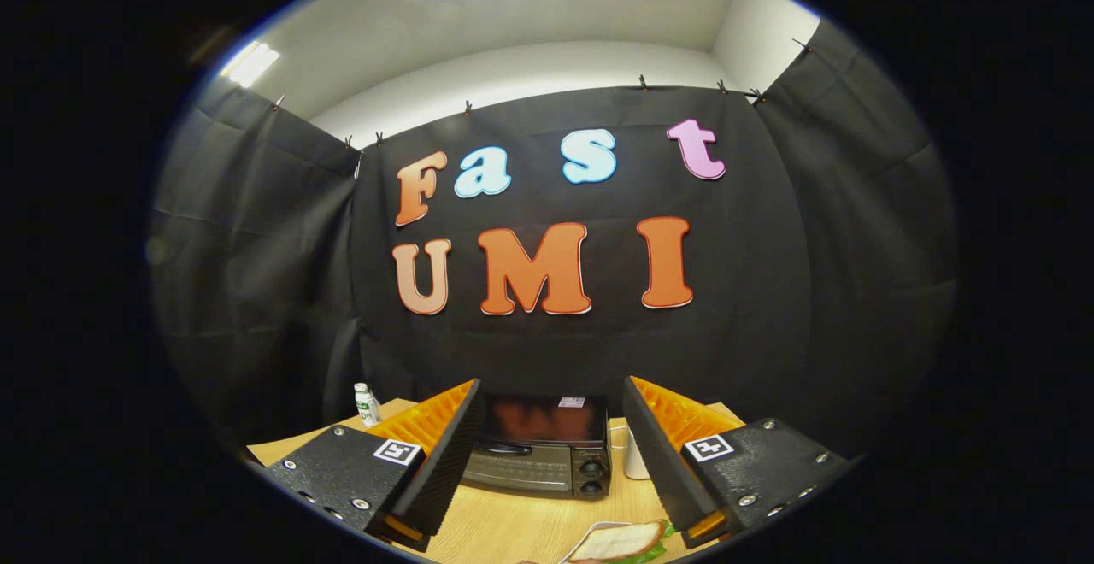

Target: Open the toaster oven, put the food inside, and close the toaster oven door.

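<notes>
Gripper agape (toaster oven closed)

A glossy black toaster oven with brushed-metal door is seen on a matt pale wood-grain table; ribbed matt black pads, orange plastic behind, are shown on the wide-open gripper fingers

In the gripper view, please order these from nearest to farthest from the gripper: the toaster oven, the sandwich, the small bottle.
The gripper is open and holds nothing.
1. Sandwich: on the wooden table just ahead of the fingers.
2. Toaster oven: beyond the fingers, seen between them, door closed.
3. Small bottle: at the table's far edge by the cloth.
</notes>
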Demonstrator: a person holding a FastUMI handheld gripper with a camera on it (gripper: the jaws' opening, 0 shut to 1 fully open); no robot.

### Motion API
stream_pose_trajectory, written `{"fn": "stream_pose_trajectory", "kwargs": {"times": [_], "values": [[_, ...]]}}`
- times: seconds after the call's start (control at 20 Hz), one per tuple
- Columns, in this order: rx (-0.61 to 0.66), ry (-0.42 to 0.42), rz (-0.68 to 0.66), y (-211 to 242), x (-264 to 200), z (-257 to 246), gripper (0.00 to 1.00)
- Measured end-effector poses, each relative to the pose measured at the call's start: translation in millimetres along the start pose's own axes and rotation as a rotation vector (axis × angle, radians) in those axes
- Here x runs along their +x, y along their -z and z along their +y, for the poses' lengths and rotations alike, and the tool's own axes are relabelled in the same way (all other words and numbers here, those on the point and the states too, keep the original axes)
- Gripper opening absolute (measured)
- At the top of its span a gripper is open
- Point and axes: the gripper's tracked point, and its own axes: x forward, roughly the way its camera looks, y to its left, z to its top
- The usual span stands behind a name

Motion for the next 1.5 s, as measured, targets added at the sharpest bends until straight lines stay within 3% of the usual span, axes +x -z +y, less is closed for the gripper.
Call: {"fn": "stream_pose_trajectory", "kwargs": {"times": [0.25, 0.7, 1.35, 1.5], "values": [[0.021, 0.005, 0.067, 35.0, 32.0, 12.7, 0.96], [0.011, -0.049, 0.255, 124.8, 91.9, 81.1, 0.97], [-0.059, 0.068, 0.355, 194.7, 157.8, 95.1, 0.97], [-0.019, 0.065, 0.34, 193.8, 160.8, 102.7, 0.96]]}}
